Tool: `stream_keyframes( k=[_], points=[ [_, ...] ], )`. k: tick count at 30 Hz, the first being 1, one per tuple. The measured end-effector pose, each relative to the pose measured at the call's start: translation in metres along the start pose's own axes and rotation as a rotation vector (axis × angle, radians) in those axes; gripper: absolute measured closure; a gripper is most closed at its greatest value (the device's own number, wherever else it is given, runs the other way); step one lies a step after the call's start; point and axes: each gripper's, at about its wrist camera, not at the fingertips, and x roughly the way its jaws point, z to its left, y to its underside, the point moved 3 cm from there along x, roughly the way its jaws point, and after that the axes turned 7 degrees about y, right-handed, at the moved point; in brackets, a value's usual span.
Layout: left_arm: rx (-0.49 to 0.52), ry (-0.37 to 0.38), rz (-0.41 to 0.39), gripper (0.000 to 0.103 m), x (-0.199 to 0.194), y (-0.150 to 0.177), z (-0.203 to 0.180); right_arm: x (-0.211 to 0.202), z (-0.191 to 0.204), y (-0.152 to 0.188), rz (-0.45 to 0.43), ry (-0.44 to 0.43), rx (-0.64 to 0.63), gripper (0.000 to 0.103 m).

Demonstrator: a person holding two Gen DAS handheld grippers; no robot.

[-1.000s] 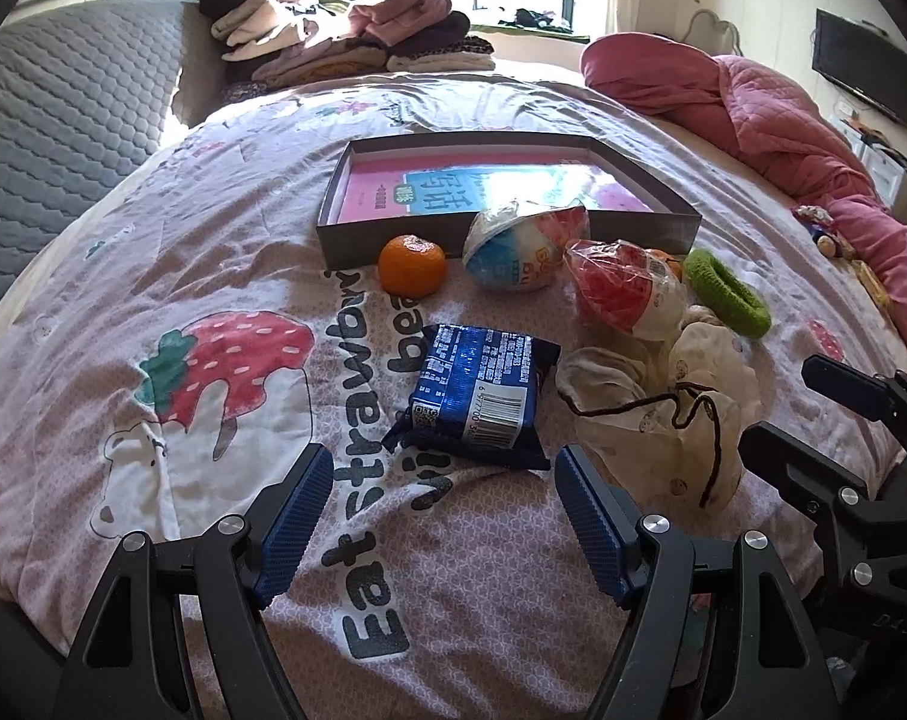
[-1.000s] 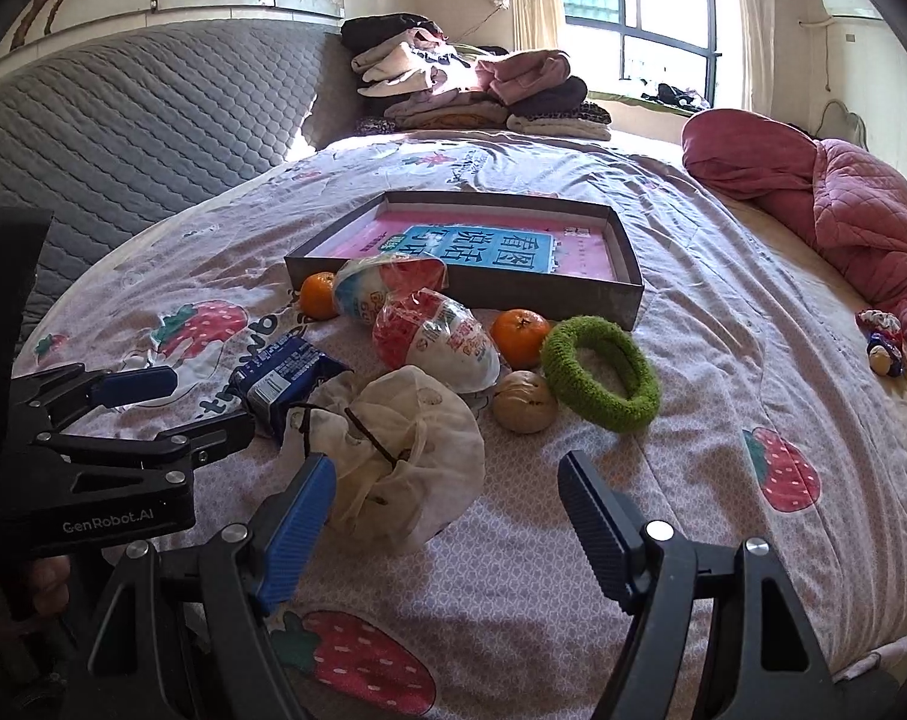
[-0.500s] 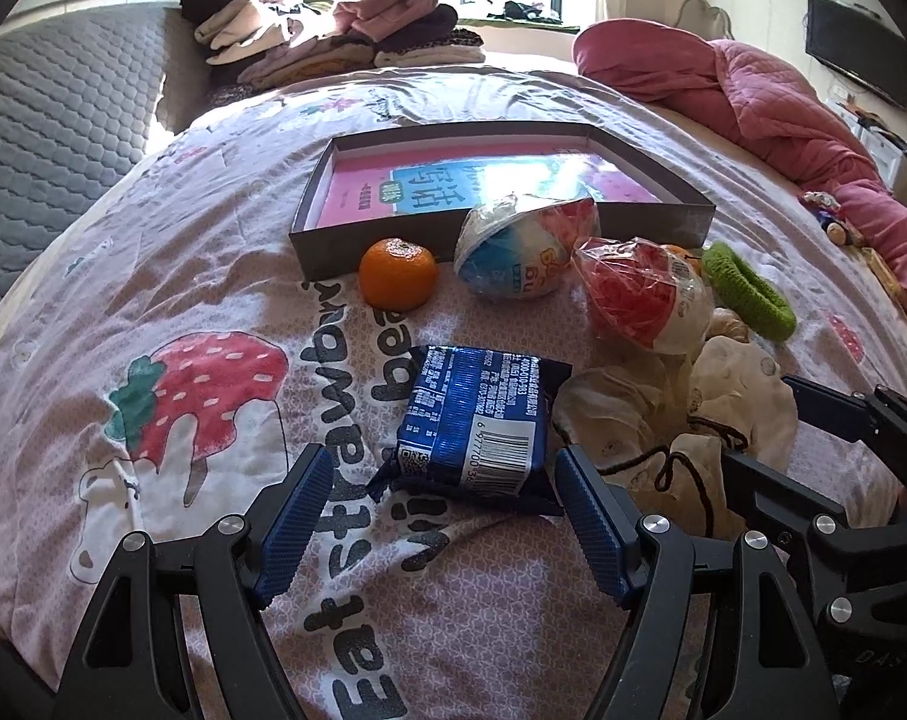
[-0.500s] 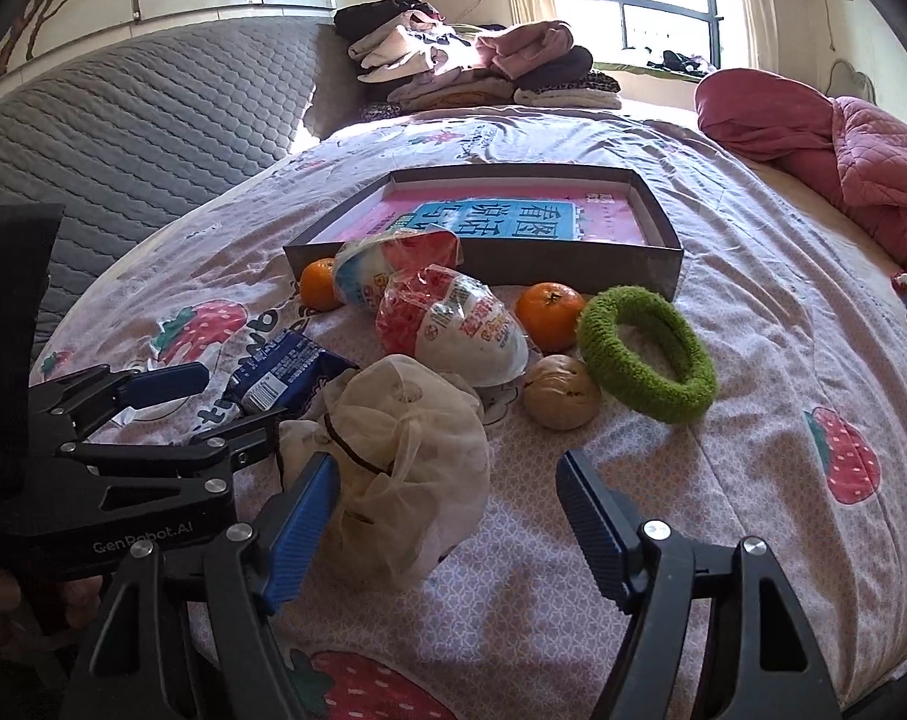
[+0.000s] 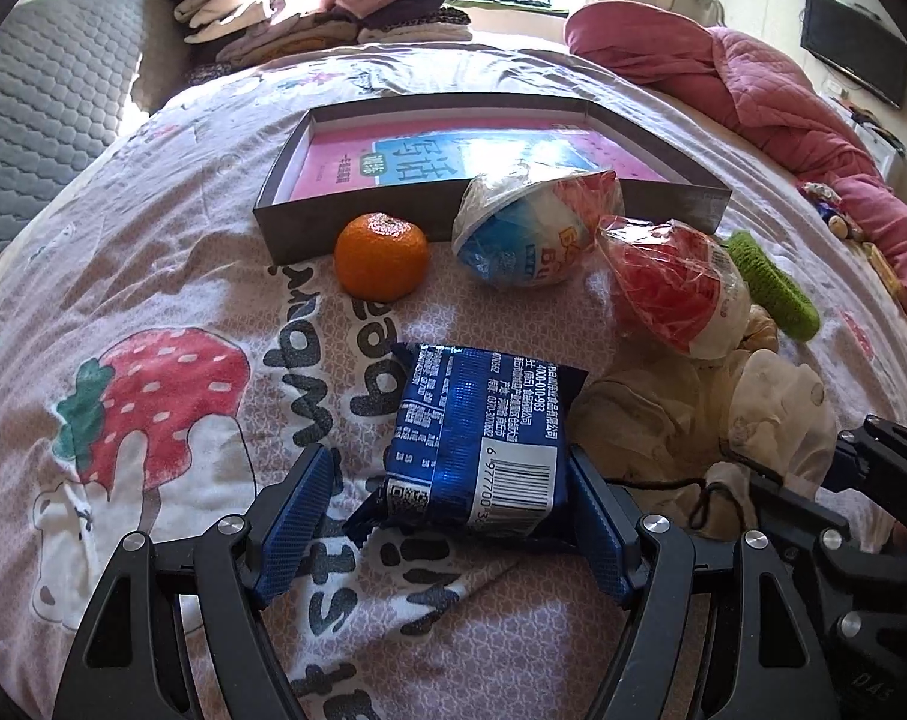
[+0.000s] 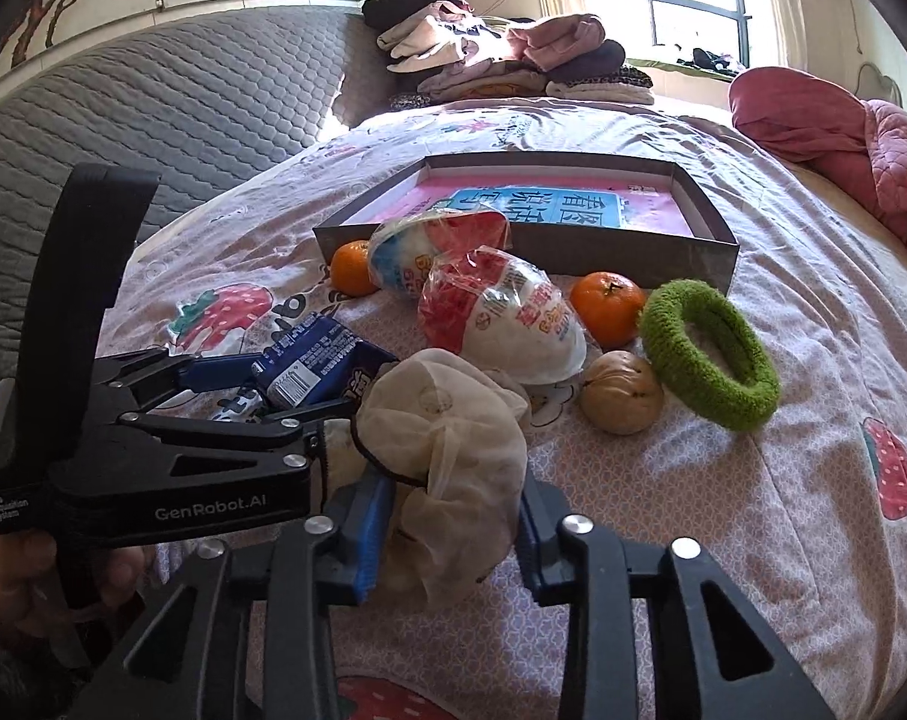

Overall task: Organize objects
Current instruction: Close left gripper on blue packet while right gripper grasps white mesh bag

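A blue snack packet (image 5: pixel 483 450) lies flat on the strawberry bedspread (image 5: pixel 153 276). My left gripper (image 5: pixel 447 522) stands open around it: the right pad touches the packet's edge, the left pad is clear of it. Beside the packet sits a cream drawstring pouch (image 6: pixel 447 438). My right gripper (image 6: pixel 450 531) is closing, and both blue pads press the pouch's sides. The grey open box (image 6: pixel 513 246) with a pink and blue booklet in it lies further back.
In front of the box lie two mandarins (image 6: pixel 351 267) (image 6: pixel 606 306), two wrapped egg toys (image 6: pixel 501 312) (image 5: pixel 525 240), a brown nut (image 6: pixel 621 399) and a green fuzzy ring (image 6: pixel 711 354). Folded clothes (image 6: pixel 501 54) and a pink quilt (image 5: pixel 753 78) lie beyond.
Both grippers came forward and down. The left fingers now flank the blue packet. The right jaws narrowed from wide open onto the cream pouch.
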Motion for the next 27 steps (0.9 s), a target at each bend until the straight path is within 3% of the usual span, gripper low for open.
stream_keyframes(
  k=[4,7,10,16,27],
  points=[
    [0.007,0.001,-0.021,0.026,0.002,-0.001,-0.001,0.002,-0.002,0.0,-0.009,-0.009,-0.003,0.08],
    [0.005,0.02,-0.034,0.039,0.001,-0.002,0.0,0.001,-0.004,-0.001,-0.016,-0.019,0.0,0.082],
    [0.0,0.034,-0.039,0.043,-0.002,-0.002,0.001,-0.001,-0.004,-0.001,-0.024,-0.027,0.002,0.083],
    [-0.022,0.075,-0.051,0.044,-0.01,-0.001,0.003,-0.008,-0.004,-0.004,-0.047,-0.043,-0.004,0.083],
    [-0.019,0.07,-0.099,0.044,-0.031,-0.001,0.0,-0.028,-0.005,-0.012,-0.118,-0.057,0.001,0.083]
  ],
)
